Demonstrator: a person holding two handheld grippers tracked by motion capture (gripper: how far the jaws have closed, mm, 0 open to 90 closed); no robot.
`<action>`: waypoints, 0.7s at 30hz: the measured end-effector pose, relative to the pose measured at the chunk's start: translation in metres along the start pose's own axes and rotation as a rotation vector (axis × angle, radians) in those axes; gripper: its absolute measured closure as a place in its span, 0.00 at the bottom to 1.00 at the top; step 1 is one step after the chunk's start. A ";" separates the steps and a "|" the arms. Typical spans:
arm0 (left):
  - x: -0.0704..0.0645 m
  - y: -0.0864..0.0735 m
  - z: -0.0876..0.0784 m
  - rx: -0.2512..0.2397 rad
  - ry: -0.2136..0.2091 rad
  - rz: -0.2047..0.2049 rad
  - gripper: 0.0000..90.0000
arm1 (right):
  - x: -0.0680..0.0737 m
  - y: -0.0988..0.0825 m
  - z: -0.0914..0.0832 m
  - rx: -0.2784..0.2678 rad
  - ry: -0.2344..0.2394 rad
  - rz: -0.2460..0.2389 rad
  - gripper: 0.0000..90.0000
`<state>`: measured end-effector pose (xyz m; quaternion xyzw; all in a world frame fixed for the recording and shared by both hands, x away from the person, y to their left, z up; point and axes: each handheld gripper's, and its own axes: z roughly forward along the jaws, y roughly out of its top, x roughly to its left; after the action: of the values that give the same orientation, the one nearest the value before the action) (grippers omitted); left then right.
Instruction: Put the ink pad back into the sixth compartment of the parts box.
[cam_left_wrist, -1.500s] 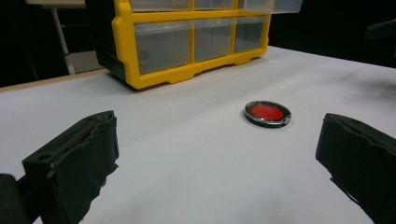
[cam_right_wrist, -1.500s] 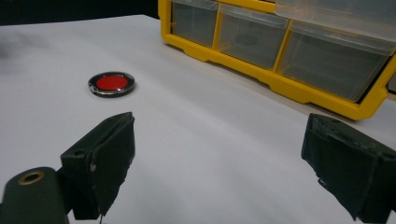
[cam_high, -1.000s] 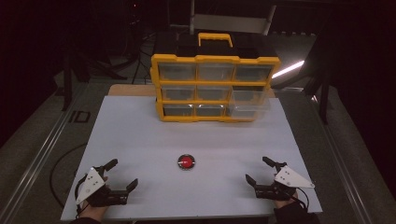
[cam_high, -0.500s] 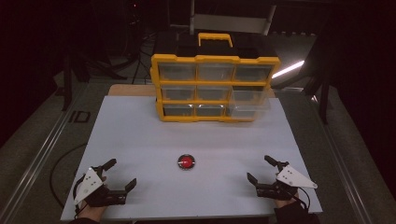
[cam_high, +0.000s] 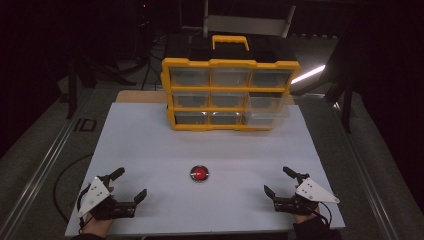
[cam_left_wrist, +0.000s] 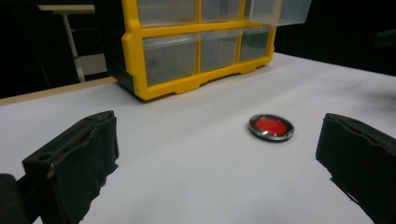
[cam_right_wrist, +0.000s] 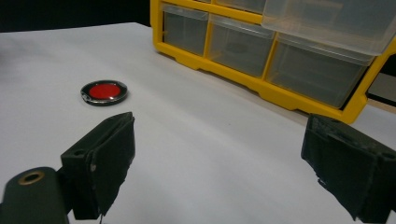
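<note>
From the high view, the left gripper (cam_high: 128, 184) sits in the lower left of the frame and the right gripper (cam_high: 278, 182) in the lower right, both low over the white table (cam_high: 150, 145), both with jaws spread wide and nothing between them. Dead centre between the two, a little above them in the frame, lies the red disc (cam_high: 199, 173), flat on the surface and well apart from either tool. At the top middle stands the yellow drawer cabinet (cam_high: 230, 95), and the clear drawers at its right side look pulled forward past the frame. Over to the left gripper view: the two black jaws rise at the lower corners, wide apart, and the red disc (cam_left_wrist: 271, 127) sits right of centre, nearer the right-hand jaw, with the yellow drawer cabinet (cam_left_wrist: 196, 51) across the top. Now the right gripper view: again jaws well parted, the red disc (cam_right_wrist: 104, 92) in the upper left of the frame, off the jaw line, and the open clear drawer (cam_right_wrist: 331, 23) jutting out at the upper right. My read: the pick-up is the step in hand, and the disc is thin, so whichever tool goes should swing to centre it, come in low, and close on its rim.
</note>
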<state>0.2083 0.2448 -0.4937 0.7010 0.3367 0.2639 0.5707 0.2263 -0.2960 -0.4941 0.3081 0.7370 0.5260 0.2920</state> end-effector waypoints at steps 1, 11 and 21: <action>0.000 0.004 0.000 0.006 0.001 0.005 0.00 | 0.000 0.000 0.000 0.000 0.000 -0.001 0.11; -0.004 0.045 0.001 0.004 -0.045 0.028 0.00 | 0.000 0.000 0.000 0.001 -0.006 0.009 0.11; -0.009 0.084 0.013 0.019 -0.070 0.046 0.00 | 0.000 0.000 0.001 0.000 -0.003 0.012 0.11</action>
<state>0.2264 0.2192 -0.4141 0.7229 0.3027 0.2491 0.5690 0.2269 -0.2955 -0.4944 0.3131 0.7347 0.5274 0.2900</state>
